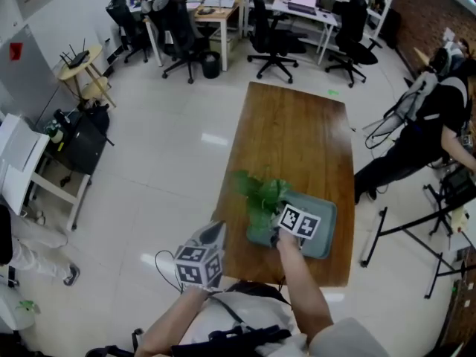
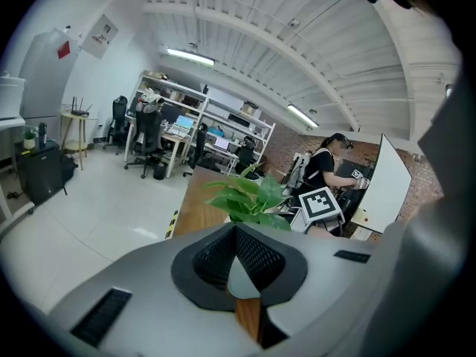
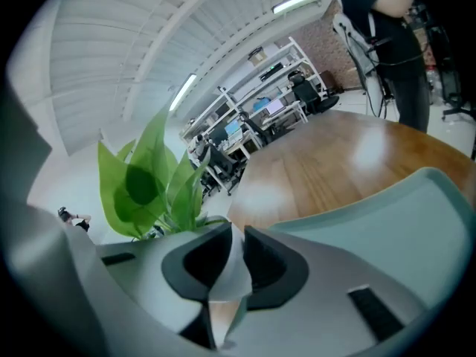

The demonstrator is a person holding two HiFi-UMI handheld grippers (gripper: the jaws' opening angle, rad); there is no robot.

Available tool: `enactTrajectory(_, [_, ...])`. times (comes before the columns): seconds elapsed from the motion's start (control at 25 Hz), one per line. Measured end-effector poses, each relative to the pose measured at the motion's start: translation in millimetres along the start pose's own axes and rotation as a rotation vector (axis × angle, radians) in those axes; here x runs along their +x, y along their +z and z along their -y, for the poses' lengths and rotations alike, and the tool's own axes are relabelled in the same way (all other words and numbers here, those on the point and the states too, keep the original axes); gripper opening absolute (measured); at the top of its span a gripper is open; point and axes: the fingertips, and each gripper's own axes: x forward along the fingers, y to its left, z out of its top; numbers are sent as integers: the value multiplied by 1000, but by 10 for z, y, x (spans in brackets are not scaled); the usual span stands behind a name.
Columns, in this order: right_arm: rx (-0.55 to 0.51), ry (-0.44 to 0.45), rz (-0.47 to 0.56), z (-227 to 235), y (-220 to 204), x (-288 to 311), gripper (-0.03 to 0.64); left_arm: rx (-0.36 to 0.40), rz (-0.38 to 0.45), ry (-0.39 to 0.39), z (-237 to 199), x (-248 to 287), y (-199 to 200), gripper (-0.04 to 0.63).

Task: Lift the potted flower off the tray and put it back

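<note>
— On the wooden table (image 1: pixel 297 125), which is seen ahead of and below the right claw (image 3: pixel 236 233), a teal tray (image 1: pixel 323 245) is laid under the claw and out to its right. What is gripped?

— The potted plant (image 1: pixel 262 198) is gripped. One side of the pale pot wall (image 1: pixel 257 235) is pinched between the claw's two pads. The leaves are carried above the jaws and to their left, and no bloom can be made out. The pot is kept over the tray's near left part. Whether its base has been raised clear of the tray cannot be told.

— And the left claw (image 2: pixel 236 229)?

— It is held off the table's edge, well to the left of the right claw. Its pad tips are brought together and nothing is caught between them, so no support is lent to the pot.

— What could be spoiled from here?

— The pot is taken by one wall only, so its weight is likely hung to one side of the pinch. It could be tipped or swung if it is moved sharply, and soil could be spilled. The smooth wall could also be let slip if the squeeze is eased. On the return, the base could be caught on the tray's raised lip if it is lowered too near the edge. The pot would then be left leaning.
</note>
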Motion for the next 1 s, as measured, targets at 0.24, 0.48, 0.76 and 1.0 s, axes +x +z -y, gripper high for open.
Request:
enactTrajectory(0.24, [46, -87, 29, 544, -85, -295, 60, 22, -26, -54, 183, 136, -126, -3])
enactTrajectory(0.48, [77, -146, 43, 842, -205, -455, 60, 21, -34, -63, 235, 106, -165, -3])
enactTrajectory(0.76, [89, -170, 47, 954, -259, -489, 61, 18, -48, -55, 201, 85, -208, -3])
enactTrajectory(1.0, [104, -168, 59, 964, -280, -502, 78, 19, -59, -56, 165, 41, -216, -3])
